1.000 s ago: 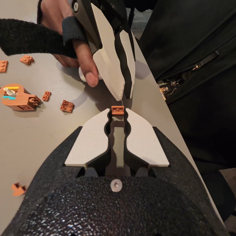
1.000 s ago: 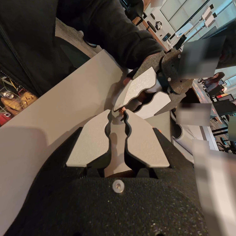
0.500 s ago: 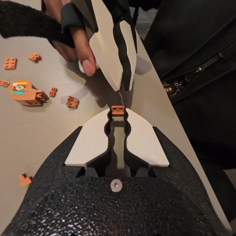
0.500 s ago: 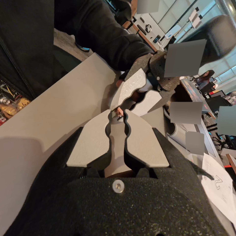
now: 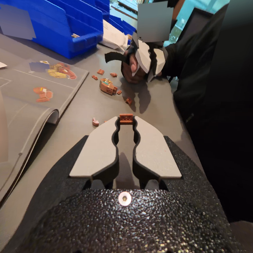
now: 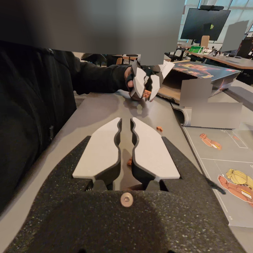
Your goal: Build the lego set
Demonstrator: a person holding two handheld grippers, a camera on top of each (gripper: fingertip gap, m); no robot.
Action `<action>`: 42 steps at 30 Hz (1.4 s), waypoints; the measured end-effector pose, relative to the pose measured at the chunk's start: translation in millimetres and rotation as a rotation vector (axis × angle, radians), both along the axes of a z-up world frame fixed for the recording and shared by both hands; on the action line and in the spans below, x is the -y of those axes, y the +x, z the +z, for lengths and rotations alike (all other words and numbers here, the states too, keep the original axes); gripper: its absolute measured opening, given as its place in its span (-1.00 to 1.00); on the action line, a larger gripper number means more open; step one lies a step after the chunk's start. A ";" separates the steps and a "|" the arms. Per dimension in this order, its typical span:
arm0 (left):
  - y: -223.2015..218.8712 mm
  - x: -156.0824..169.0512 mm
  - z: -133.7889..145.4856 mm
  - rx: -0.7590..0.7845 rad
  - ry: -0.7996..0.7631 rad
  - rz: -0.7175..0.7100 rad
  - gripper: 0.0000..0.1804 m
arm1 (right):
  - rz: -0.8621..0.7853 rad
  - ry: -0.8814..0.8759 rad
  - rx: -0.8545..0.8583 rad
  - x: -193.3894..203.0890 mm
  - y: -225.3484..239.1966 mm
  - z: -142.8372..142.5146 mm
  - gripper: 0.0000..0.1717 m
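Observation:
My left gripper is shut on a small brown brick, pinched at the very fingertips a little above the grey table. The right wrist view shows the same gripper farther off with the brick between its tips. My right gripper hovers over the table with a narrow gap between its fingers and nothing between them. In the left wrist view it is held by a hand at the far side, near the table's right edge.
A partly built brown model and loose brown pieces lie between the grippers. One piece lies right of my right gripper. An open picture booklet, blue bins and a cardboard box border the area. There is about 12 cm between the tips of the two grippers.
The two grippers, tip to tip at the brown brick before, have drawn well apart. The left keeps the brick. The right gripper's fingers have come closer together with nothing between them.

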State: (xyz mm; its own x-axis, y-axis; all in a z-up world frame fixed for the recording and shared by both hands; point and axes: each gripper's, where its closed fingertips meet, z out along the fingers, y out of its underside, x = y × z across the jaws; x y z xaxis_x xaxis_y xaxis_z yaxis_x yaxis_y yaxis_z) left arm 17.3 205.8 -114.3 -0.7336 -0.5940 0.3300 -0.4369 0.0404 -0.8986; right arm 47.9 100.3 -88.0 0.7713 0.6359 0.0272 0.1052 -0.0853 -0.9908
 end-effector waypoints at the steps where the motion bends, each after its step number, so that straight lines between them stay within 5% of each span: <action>1: 1.8 -1.9 0.6 -0.011 -0.018 0.008 -0.82 | 0.000 -0.008 -0.007 -1.1 1.1 -0.2 -0.87; 16: 5.0 -9.0 9.5 0.006 -0.097 0.039 -0.82 | -0.004 0.005 -0.025 -0.1 5.3 2.4 -0.89; 29: 26.4 -24.4 83.0 0.097 -0.962 0.072 -0.82 | -0.191 0.000 -0.090 -31.6 20.9 9.9 -0.88; 42: 31.5 -7.0 89.4 0.078 -1.088 -0.051 -0.82 | -0.218 0.063 -0.046 -38.4 24.1 16.6 -0.87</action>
State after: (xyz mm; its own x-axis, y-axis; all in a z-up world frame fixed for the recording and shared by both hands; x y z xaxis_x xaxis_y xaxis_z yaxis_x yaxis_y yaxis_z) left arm 48.8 212.8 -24.9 -0.7908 0.0189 0.6118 -0.3973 -0.7763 -0.4894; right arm 72.0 138.7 -71.4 0.8918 0.4519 0.0233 0.0458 -0.0390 -0.9982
